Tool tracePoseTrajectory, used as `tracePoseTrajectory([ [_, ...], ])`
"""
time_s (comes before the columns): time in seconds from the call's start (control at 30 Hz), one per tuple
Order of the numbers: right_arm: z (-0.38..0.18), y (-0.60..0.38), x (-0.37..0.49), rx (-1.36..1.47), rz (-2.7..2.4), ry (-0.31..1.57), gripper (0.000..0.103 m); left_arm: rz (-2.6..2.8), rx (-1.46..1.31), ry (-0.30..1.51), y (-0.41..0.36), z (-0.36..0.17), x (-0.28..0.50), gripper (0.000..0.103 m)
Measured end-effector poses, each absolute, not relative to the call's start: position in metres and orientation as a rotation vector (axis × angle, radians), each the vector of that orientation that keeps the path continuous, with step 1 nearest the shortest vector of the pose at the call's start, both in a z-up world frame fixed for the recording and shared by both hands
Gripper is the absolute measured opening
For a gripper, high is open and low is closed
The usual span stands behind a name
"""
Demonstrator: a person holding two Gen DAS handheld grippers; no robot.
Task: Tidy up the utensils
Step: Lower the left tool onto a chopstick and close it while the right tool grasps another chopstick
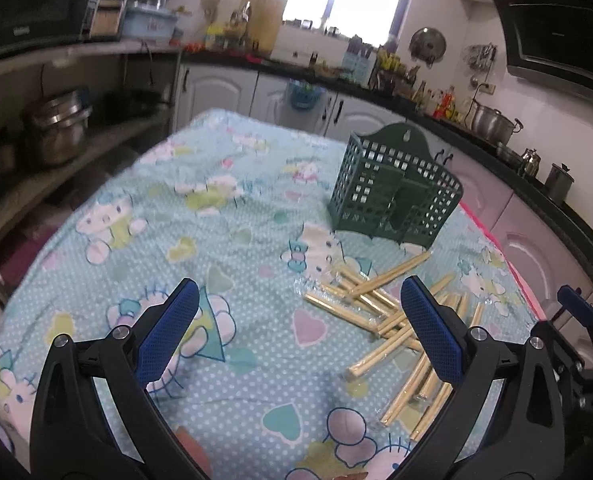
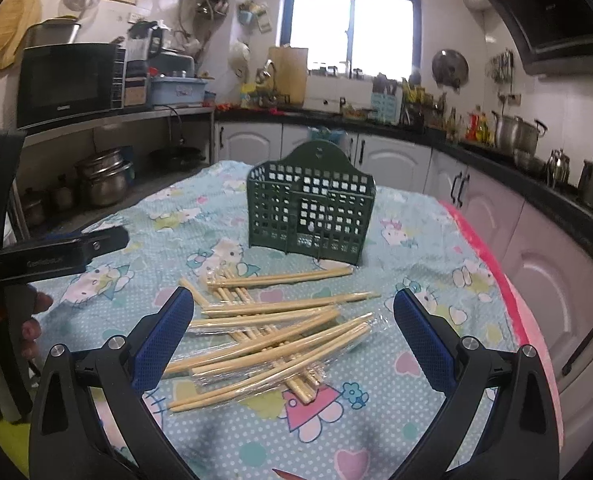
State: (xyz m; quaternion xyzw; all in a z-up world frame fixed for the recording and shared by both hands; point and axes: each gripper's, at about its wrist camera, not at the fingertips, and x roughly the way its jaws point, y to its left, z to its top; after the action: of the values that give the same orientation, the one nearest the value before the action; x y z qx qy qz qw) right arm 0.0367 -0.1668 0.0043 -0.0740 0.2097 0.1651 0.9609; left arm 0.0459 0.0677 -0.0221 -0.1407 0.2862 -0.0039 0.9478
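The left tool (image 1: 298, 304) is spread wide and holds nothing; it hangs above the patterned cloth (image 1: 200, 216) that covers the bench. Through its camera the chopsticks (image 1: 376, 312) lie in a loose heap toward 3 o'clock, partly behind the tool's right finger, several of them in clear wrap. The green rack (image 1: 392, 192) stands upright on the cloth toward 1 o'clock, just beyond the heap and apart from it.

The right tool (image 2: 294, 312) is also wide and empty. In its view the chopsticks (image 2: 272, 336) lie straight ahead between the two fingers, crossing one another at shallow angles. The rack (image 2: 310, 208) stands at 12 o'clock behind them; the farthest chopstick lies just beside its base, and whether they touch cannot be told. The rack's compartments look empty through the grid.

At 9 o'clock in the right view the left tool (image 2: 96, 246) shows side-on, with a person's fingers (image 2: 30, 328) below it. At 3 o'clock in the left view part of the right tool (image 1: 576, 304) shows past the bench edge.
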Motion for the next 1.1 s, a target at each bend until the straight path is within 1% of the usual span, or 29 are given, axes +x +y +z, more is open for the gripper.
tracePoseTrajectory([
  [0.37, -0.003, -0.187, 0.08, -0.118, 0.271, 0.504, 0.097, -0.13, -0.359, 0.73, 0.065, -0.048, 0.083, 0.092],
  [0.47, -0.008, -0.195, 0.091, -0.107, 0.253, 0.535, 0.097, -0.162, -0.392, 0.775, 0.062, -0.055, 0.094, 0.085],
  [0.53, -0.011, -0.201, 0.097, -0.1, 0.246, 0.557, 0.097, -0.178, -0.4, 0.797, 0.061, -0.06, 0.101, 0.079],
  [0.6, -0.016, -0.207, 0.105, -0.094, 0.235, 0.586, 0.097, -0.188, -0.393, 0.813, 0.059, -0.064, 0.106, 0.07],
  [0.7, -0.022, -0.213, 0.114, -0.085, 0.227, 0.619, 0.097, -0.212, -0.415, 0.846, 0.06, -0.071, 0.116, 0.063],
  [0.83, -0.029, -0.221, 0.125, -0.05, 0.233, 0.663, 0.097, -0.219, -0.467, 0.875, 0.065, -0.08, 0.126, 0.06],
  [0.9, -0.034, -0.224, 0.131, -0.024, 0.244, 0.692, 0.097, -0.22, -0.471, 0.879, 0.066, -0.082, 0.13, 0.056],
  [0.97, -0.038, -0.227, 0.136, -0.005, 0.256, 0.721, 0.097, -0.225, -0.484, 0.883, 0.068, -0.084, 0.133, 0.054],
  [1.03, -0.043, -0.228, 0.14, 0.013, 0.267, 0.747, 0.093, -0.227, -0.485, 0.88, 0.068, -0.085, 0.135, 0.052],
  [1.07, -0.045, -0.228, 0.143, 0.021, 0.275, 0.763, 0.088, -0.226, -0.481, 0.88, 0.068, -0.085, 0.136, 0.049],
  [1.1, -0.047, -0.225, 0.145, 0.024, 0.283, 0.776, 0.085, -0.223, -0.478, 0.881, 0.068, -0.086, 0.137, 0.047],
])
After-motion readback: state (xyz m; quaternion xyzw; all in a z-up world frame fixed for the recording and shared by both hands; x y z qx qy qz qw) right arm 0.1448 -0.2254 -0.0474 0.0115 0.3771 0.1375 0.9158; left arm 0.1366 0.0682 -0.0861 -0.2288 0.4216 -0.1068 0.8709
